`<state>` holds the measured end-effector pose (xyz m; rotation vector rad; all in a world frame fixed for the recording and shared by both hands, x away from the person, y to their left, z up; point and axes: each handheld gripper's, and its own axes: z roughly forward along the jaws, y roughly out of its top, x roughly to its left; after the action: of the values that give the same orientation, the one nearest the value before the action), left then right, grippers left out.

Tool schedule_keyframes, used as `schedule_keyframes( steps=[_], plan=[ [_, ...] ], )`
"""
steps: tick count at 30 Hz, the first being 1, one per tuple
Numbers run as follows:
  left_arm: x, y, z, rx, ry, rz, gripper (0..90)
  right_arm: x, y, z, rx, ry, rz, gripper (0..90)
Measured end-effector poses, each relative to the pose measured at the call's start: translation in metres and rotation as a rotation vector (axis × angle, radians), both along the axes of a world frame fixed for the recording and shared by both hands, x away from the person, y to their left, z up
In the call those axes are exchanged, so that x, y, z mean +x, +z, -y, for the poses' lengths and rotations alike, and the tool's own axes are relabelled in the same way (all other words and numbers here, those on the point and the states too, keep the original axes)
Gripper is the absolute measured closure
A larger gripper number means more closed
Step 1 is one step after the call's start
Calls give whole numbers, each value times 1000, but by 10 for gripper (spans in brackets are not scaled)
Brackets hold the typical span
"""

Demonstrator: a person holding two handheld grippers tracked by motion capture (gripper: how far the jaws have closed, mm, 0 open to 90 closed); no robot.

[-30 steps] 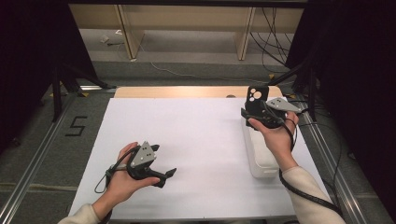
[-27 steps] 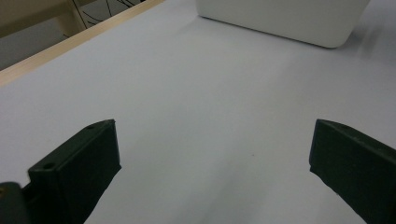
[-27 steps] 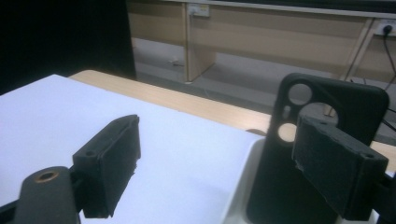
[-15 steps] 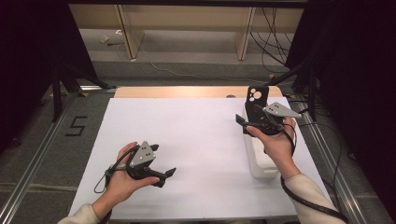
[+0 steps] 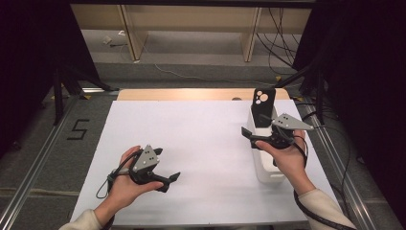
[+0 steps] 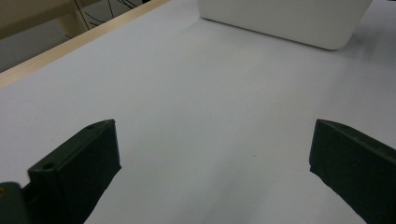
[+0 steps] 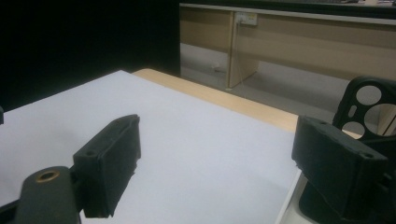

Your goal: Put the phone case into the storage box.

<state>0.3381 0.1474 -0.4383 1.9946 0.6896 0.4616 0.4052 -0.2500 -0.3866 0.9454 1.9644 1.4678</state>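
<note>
A black phone case (image 5: 264, 102) with camera cut-outs stands upright at the far end of a white box (image 5: 266, 171) on the right of the table. My right gripper (image 5: 250, 137) hovers over the box's left wall, just in front of the case. It is open with nothing between its jaws. In the right gripper view the open right gripper (image 7: 215, 154) points across the white table, with the phone case (image 7: 369, 112) behind its right jaw. My left gripper (image 5: 168, 182) rests low at the front left, open and empty. In its own view the left gripper (image 6: 210, 158) faces the white box (image 6: 285, 21).
A white sheet (image 5: 201, 139) covers the table, with a strip of wood (image 5: 191, 94) at its far edge. Metal rails (image 5: 43, 158) run along both sides. Beyond the table are desk legs and cables on the floor (image 5: 282, 33).
My right gripper has drawn back from the phone case toward the near side and a little left. The case stands where it was. The left hand has not moved.
</note>
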Motion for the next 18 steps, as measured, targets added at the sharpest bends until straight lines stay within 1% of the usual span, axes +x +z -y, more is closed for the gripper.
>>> schedule_keyframes(
  steps=[10, 18],
  plan=[
    [0, 0, -1, -1, 4, 0, 13, -12, -4, 1, -21, 40, 0, 166],
    [0, 0, -1, -1, 5, 1, 13, -21, -6, 4, -16, 57, 3, 166]
  ],
)
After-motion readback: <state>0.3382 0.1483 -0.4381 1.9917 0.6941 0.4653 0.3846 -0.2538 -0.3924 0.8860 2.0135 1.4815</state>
